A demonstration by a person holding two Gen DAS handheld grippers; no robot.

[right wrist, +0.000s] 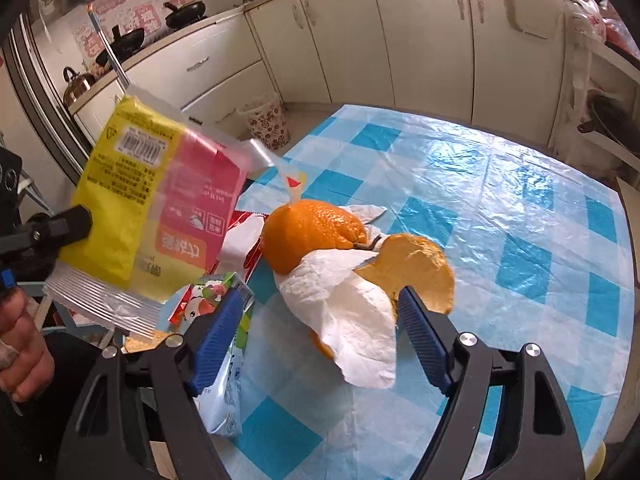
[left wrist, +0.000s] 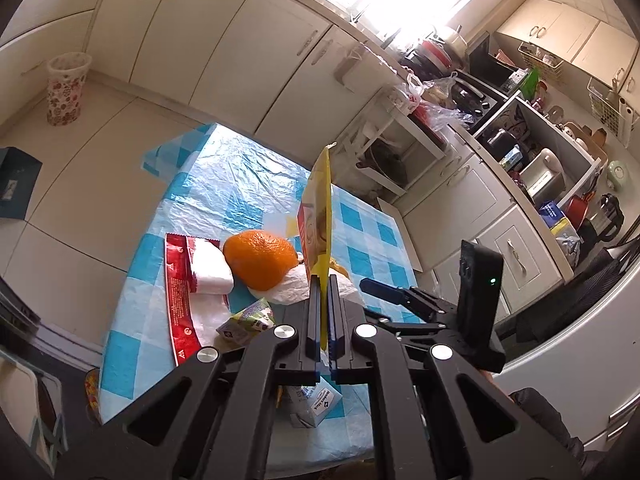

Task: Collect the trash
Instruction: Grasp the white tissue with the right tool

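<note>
The yellow-and-pink snack wrapper (right wrist: pixel 148 200) is hanging in the air above the near edge of the table, pinched at its lower edge by the left gripper (left wrist: pixel 322 320), whose jaws are pressing flat on the film with almost no gap. Held edge-on and lifted clear, it is probably being kept out of the way so the other trash stays reachable. The right gripper (right wrist: pixel 320 340) is standing wide, its blue pads either side of the crumpled white tissue (right wrist: pixel 352 312) without pressing on it; that spread looks meant to take the tissue next. The tissue is draping over a piece of orange peel (right wrist: pixel 416 272), with a larger domed orange peel (right wrist: pixel 308 232) just behind, touching it. A small juice carton (right wrist: pixel 216 296) is lying just beside the left pad, and a red-and-white wrapper (left wrist: pixel 188 292) is resting flat beyond. All of it is sitting on the blue-checked plastic tablecloth (right wrist: pixel 520 208). A floral waste bin (left wrist: pixel 66 88) is standing well apart on the floor by the cabinets, likely the destination.
</note>
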